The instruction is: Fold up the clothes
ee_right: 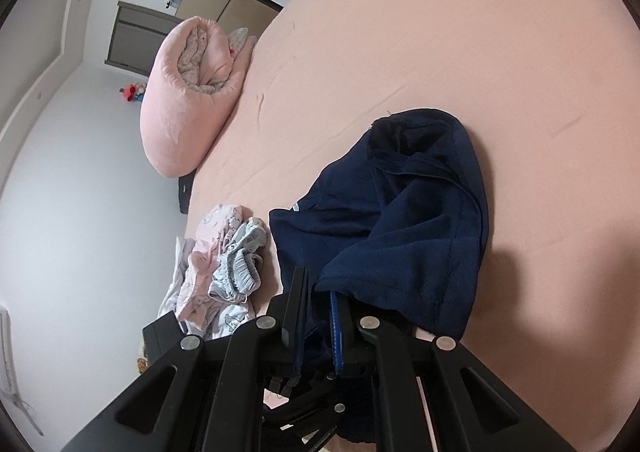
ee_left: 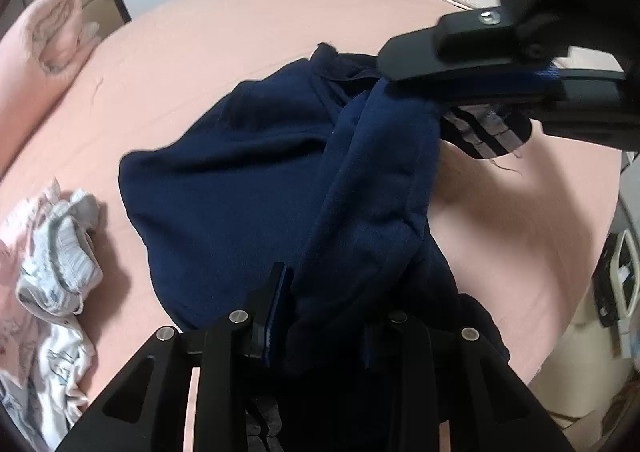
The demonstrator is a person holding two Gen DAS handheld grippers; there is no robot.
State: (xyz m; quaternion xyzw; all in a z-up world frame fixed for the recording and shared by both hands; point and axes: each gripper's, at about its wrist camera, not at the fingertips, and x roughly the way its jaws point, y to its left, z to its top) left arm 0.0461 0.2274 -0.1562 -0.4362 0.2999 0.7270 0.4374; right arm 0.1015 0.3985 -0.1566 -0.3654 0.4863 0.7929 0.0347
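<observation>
Between our left gripper's (ee_left: 320, 316) clenched jaws sat the navy fleece garment (ee_left: 248, 188); our right gripper (ee_right: 320, 328) pinched its raised edge above the pink bedsheet (ee_left: 248, 36).

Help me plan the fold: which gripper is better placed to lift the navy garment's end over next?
Probably right: the right gripper already pinches the navy garment raised off the bed; the left gripper sits low.

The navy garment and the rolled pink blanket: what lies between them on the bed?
Only bare pink sheet lies between the navy garment and the rolled pink blanket, seen best in the right wrist view.
</observation>
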